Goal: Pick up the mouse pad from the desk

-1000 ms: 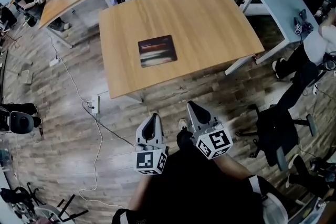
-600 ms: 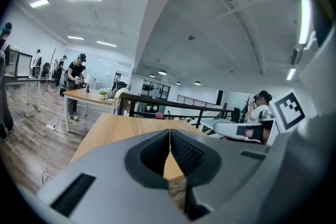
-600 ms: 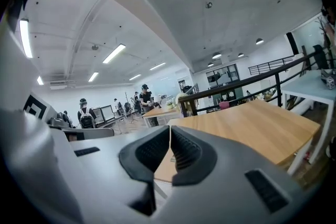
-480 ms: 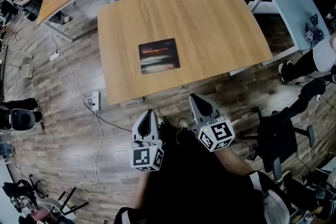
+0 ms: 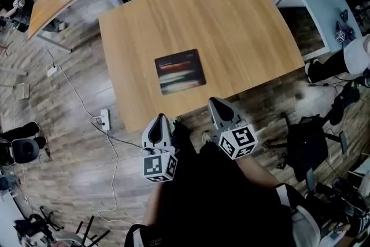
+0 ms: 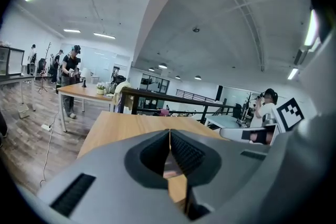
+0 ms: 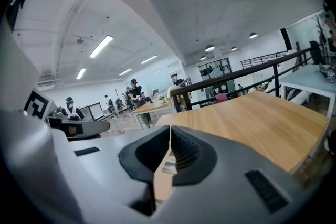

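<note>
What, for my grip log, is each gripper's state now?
Left gripper: closed, holding nothing.
Right gripper: closed, holding nothing.

the desk is light wood with a fine straight grain, smooth and softly sheened. the mouse pad has a dark printed face, faintly glossy. the floor is grey-brown wood planking, dull. the left gripper and right gripper wear matt grey plastic shells with ribbed dark inner faces.

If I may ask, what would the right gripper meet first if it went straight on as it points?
Most likely the right gripper meets the desk near its front edge, short of the mouse pad; depth is unclear.
</note>
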`<state>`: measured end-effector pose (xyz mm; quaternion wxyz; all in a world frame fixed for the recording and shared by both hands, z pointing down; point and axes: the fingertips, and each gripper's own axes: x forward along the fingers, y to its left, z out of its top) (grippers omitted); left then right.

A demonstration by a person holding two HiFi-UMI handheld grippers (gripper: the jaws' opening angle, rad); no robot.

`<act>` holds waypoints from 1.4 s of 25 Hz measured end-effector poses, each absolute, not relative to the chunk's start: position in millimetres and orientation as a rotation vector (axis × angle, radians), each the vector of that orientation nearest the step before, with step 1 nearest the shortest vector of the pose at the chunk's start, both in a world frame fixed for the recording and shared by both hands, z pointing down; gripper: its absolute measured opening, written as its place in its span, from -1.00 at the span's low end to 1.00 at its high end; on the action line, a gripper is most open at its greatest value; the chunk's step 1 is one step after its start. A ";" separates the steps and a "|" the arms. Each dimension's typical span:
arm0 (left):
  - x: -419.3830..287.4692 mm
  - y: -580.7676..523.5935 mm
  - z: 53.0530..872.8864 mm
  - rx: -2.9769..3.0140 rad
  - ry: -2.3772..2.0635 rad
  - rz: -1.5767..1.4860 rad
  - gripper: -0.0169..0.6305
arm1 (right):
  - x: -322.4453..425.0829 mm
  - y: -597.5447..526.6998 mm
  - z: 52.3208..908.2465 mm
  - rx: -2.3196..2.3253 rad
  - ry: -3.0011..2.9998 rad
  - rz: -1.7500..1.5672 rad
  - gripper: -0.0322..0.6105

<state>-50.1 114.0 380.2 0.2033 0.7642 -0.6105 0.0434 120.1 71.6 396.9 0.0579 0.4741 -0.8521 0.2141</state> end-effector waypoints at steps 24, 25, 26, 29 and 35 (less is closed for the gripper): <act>-108.6 -22.9 539.4 2.053 -1.424 0.459 -0.86 | 58.3 -52.6 522.2 1.304 -2.256 0.809 -0.26; -107.2 -26.1 552.0 2.029 -1.408 0.473 -0.84 | 58.9 -57.2 533.7 1.285 -2.238 0.826 -0.24; -104.7 -29.1 563.7 2.004 -1.388 0.479 -0.82 | 60.7 -61.6 544.9 1.270 -2.216 0.841 -0.23; -95.4 -32.5 597.0 1.928 -1.330 0.497 -0.51 | 67.4 -69.4 576.1 1.242 -2.146 0.880 -0.19; -80.9 -38.0 645.4 1.845 -1.269 0.592 -0.27 | 77.1 -74.9 632.8 1.179 -2.025 0.954 -0.13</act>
